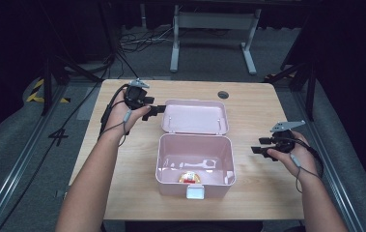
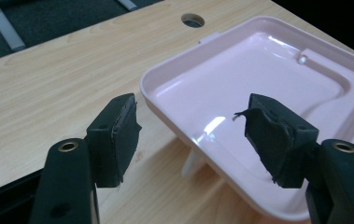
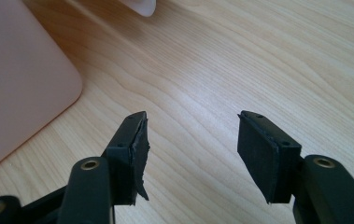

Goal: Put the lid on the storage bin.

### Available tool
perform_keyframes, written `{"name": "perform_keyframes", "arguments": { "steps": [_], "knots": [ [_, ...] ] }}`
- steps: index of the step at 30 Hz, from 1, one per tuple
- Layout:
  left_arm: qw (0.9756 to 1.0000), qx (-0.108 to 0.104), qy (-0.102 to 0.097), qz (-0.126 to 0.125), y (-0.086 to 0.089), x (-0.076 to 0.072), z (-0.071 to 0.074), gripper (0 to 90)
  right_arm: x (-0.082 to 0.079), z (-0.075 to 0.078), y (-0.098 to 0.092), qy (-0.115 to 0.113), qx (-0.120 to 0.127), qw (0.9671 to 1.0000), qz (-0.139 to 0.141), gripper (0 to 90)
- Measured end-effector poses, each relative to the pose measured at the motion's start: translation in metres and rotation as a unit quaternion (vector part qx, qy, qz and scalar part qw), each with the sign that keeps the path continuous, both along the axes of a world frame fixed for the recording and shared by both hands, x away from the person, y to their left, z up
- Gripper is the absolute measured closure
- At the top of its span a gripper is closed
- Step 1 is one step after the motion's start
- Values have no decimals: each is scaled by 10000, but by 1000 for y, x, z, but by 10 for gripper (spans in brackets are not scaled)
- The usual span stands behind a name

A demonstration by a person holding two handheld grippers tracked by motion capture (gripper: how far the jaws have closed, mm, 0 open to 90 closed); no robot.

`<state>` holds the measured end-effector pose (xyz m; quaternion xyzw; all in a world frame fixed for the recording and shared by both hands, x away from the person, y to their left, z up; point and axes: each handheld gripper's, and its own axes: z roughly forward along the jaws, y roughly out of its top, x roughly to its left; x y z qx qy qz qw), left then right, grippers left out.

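Observation:
A pink plastic box (image 1: 195, 164) stands open in the middle of the wooden table, its lid (image 1: 196, 117) laid back flat behind it. Inside, near the front wall, lies a small red and yellow item (image 1: 189, 177). My left gripper (image 1: 157, 109) is at the lid's left edge, open, with the lid's rim (image 2: 165, 112) between its jaws and untouched. The pads (image 2: 123, 133) hold nothing. My right gripper (image 1: 259, 145) hovers open to the right of the box. Its jaws (image 3: 191, 149) frame bare wood, with the box wall (image 3: 20, 88) at the left.
The light wooden table (image 1: 122, 159) has a round cable hole (image 1: 223, 94) behind the lid. A white latch (image 1: 195, 192) sticks out from the box's front. A grey desk frame (image 1: 214, 29) stands on the floor beyond the table.

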<state>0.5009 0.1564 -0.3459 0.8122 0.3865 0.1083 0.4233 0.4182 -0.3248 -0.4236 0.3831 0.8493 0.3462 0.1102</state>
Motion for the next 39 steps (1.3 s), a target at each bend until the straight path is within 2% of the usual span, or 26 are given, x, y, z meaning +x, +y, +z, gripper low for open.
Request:
{"name": "perform_keyframes", "arguments": {
  "steps": [3, 4, 7, 9, 10, 12, 17, 20, 23, 28, 32, 36, 37, 39],
  "knots": [
    [10000, 23, -32, 40, -3, 8, -1, 346, -4, -1, -1, -11, -5, 10000, 1, 443],
    [9999, -61, -4, 82, -5, 12, -3, 344, -5, -1, -1, -25, -11, 10000, 9, 443],
    [9998, -111, 55, 125, -6, 19, -7, 336, -9, -1, -1, -43, -17, 10000, 7, 443],
    [9997, -50, 75, 211, -9, 28, -12, 330, -11, -1, -1, -47, -22, 10000, 8, 442],
    [9997, -50, 75, 211, -9, 28, -12, 327, -11, -1, -1, -47, -22, 10000, 8, 442],
    [9995, -101, 207, 215, -14, 37, -19, 324, -14, -1, -1, -56, -32, 10000, 11, 442],
    [9992, -15, 263, 286, -17, 46, -28, 324, -15, -1, -1, -61, -27, 10000, 16, 442],
    [9981, -145, 467, 372, -16, 53, -37, 324, -16, -1, 0, -71, -23, 10000, 43, 441],
    [9973, -133, 606, 386, -17, 56, -44, 324, -16, -1, 1, -74, -37, 9999, 58, 441],
    [9948, -382, 876, 348, -18, 61, -52, 336, -16, -1, 1, -87, -45, 9999, 61, 441],
    [9940, -359, 1000, 277, -22, 61, -56, 344, -16, 0, 0, -93, -45, 9999, 56, 440],
    [9917, -414, 1208, 154, -24, 62, -60, 370, -17, -1, 1, -85, -45, 9999, 62, 439],
    [9917, -414, 1208, 154, -24, 62, -60, 376, -17, -1, 1, -83, -46, 9999, 68, 439],
    [9900, -471, 1320, 165, -25, 63, -65, 379, -17, -1, 1, -86, -40, 9999, 65, 437]
  ]
}}
